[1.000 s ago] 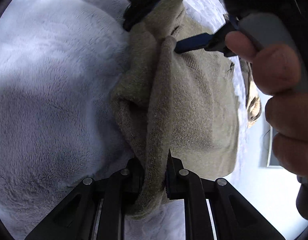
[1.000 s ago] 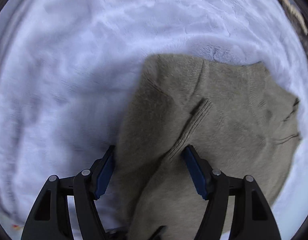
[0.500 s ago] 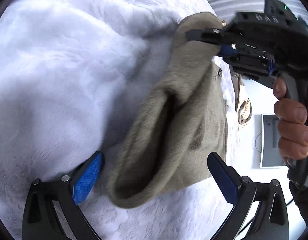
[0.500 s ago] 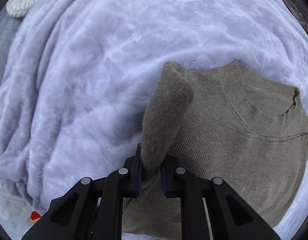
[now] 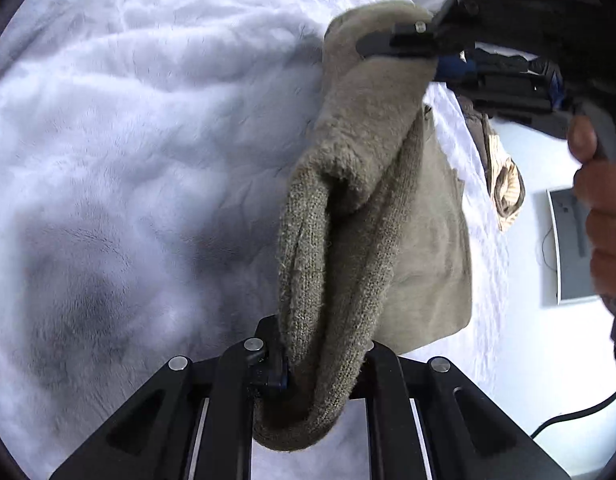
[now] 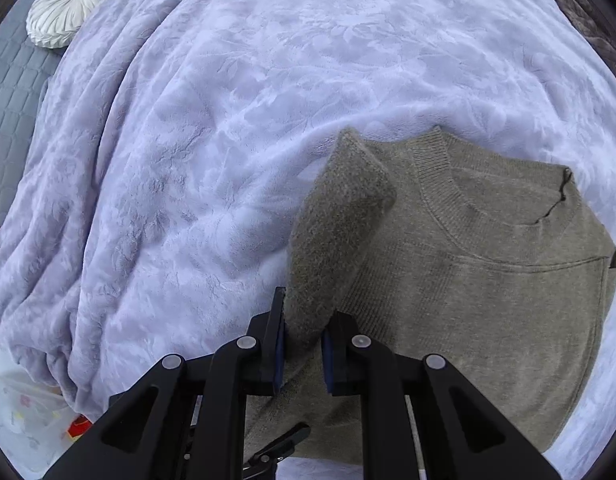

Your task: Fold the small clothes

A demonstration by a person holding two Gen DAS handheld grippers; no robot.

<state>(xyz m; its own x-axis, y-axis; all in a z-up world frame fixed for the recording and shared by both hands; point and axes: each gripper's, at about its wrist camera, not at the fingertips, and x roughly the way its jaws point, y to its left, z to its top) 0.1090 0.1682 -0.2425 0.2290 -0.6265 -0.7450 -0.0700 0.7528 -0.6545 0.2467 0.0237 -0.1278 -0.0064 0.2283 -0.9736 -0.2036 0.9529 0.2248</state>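
Left wrist view shows the left tool (image 5: 323, 364) pinching a rolled edge of the olive-grey knitted sweater (image 5: 371, 216), with the right tool (image 5: 431, 54) clamped on the same edge at 1 o'clock. Right wrist view has its tool (image 6: 304, 340) nipping that lifted fold while the body lies flat on the lavender plush blanket (image 6: 228, 120) toward 3 o'clock. Soft, light and floppy, I'd judge; the doubled edge is best gripped. No containers are visible.

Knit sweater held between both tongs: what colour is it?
Plain taupe, grey-brown knit sweater; clearest in the right wrist view.
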